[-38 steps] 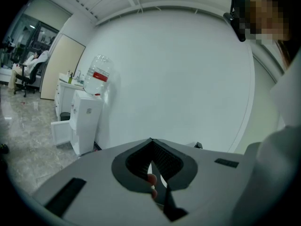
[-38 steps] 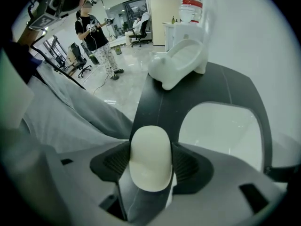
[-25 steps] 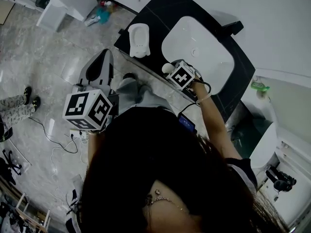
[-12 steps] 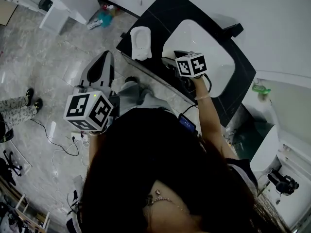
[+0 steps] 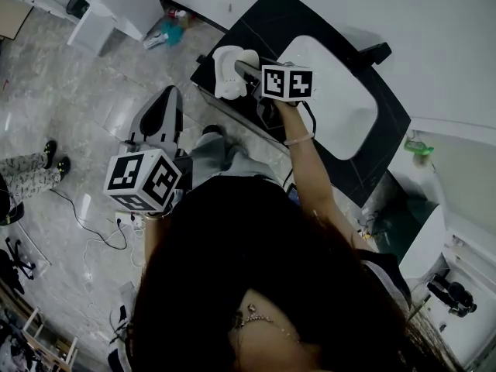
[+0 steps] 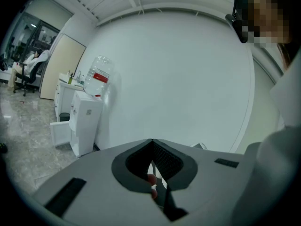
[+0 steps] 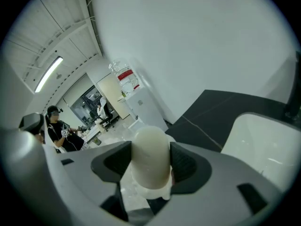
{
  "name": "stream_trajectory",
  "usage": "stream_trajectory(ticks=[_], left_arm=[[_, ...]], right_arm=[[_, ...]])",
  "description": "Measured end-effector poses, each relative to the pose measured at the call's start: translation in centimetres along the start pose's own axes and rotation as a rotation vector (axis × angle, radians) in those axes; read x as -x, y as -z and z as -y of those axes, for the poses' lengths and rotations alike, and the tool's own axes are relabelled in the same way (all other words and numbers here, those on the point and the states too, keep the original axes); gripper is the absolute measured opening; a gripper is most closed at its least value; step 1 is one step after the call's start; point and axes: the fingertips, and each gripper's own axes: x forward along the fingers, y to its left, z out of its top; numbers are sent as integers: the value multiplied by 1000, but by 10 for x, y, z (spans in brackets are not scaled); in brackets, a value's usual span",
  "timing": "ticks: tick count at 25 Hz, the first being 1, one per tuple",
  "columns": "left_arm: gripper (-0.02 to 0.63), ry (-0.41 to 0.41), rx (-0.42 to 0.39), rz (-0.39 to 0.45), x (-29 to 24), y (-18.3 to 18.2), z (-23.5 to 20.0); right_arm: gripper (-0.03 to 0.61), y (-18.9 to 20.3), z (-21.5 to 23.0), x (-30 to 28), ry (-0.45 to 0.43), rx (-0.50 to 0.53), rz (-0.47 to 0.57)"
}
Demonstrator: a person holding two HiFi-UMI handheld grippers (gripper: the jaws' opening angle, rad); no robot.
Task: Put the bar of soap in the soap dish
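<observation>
A pale oval bar of soap stands clamped between the dark pads of my right gripper, which is shut on it. In the head view the soap hangs at the right edge of the white soap dish on the black counter's left end. White of the dish shows just below the soap; I cannot tell if they touch. My left gripper is off the counter, over the floor, its jaws shut with nothing in them.
A white basin is sunk into the black counter, with a black tap behind it. A water dispenser stands by the white wall. A person sits in the background. Cables lie on the marble floor.
My right gripper has carried the soap leftward from the basin's front edge to the soap dish. The left gripper has barely moved.
</observation>
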Motion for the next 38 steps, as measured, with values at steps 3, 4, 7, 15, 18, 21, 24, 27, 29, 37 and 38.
stream_trajectory(ticks=[3, 4, 7, 15, 18, 21, 24, 27, 29, 37, 38], left_arm=[[-3, -11, 5, 3, 2, 0, -5], [-3, -16, 6, 5, 4, 0, -7], [-3, -32, 9, 11, 8, -1, -13], [-3, -71, 20, 9, 15, -1, -30], [-3, -78, 20, 7, 16, -1, -32], [-3, -81, 19, 6, 15, 1, -35], [-3, -83, 19, 5, 16, 2, -37], [-3, -85, 20, 3, 19, 1, -37], [-3, -83, 20, 2, 20, 1, -36], [-3, -67, 17, 6, 19, 0, -33], [-3, -63, 16, 6, 19, 0, -32]], right_arm=[[268, -4, -8, -20, 33, -34, 37], [269, -5, -10, -26, 48, -44, 50], [270, -2, -9, -38, 94, -65, 76], [270, 9, -5, -54, 167, -12, 106], [270, 16, -5, -55, 193, 20, 107], [270, 25, -3, -60, 202, 19, 102], [270, 29, -2, -61, 206, 25, 111], [270, 29, -5, -61, 205, 41, 108], [270, 29, -7, -59, 212, 53, 107], [270, 20, -9, -48, 211, 69, 137], [270, 18, -11, -44, 210, 74, 146]])
